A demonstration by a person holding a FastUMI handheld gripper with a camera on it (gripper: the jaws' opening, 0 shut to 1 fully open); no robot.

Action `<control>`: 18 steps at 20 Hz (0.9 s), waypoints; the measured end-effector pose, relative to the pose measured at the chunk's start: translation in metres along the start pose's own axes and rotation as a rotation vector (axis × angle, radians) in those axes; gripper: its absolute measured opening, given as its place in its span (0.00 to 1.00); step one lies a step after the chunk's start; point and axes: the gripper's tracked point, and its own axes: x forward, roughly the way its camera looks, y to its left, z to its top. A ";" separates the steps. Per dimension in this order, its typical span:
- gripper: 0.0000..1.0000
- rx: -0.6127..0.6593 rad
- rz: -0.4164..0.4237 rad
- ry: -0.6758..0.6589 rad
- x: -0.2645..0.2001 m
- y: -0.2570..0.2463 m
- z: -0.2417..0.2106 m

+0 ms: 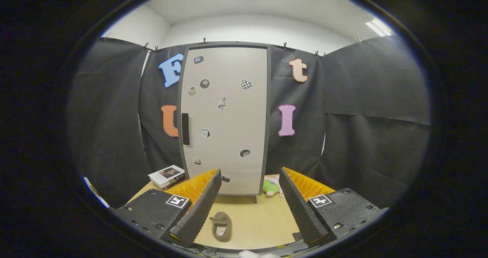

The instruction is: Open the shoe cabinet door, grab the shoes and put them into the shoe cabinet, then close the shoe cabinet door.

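one small brown soft slipper (221,226) lay on the pale wooden tabletop (263,220), between the spread fingers of the gripper (249,191), which held nothing. beyond the fingers stood the tall light-grey shoe cabinet (225,117) with its door shut, a dark vertical bar handle (185,129) at the door's left edge and small stickers (204,84) scattered over its face. the slipper looked light, plush and floppy, likely to fold if pinched at the toe; the firmer rim at the heel opening seemed the better place to take hold. the door appeared a stiff flat panel, best pulled by its handle, a step not yet done. a stack of white books (167,175) sat left of the cabinet and a green and pink plush toy (272,186) to its right. print on the stickers and book covers was too small to read.
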 end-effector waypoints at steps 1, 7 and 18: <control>0.99 0.000 0.002 -0.001 0.004 0.005 0.001; 0.99 0.016 0.051 0.001 0.043 0.052 0.008; 0.99 0.046 0.219 0.015 0.179 0.176 0.024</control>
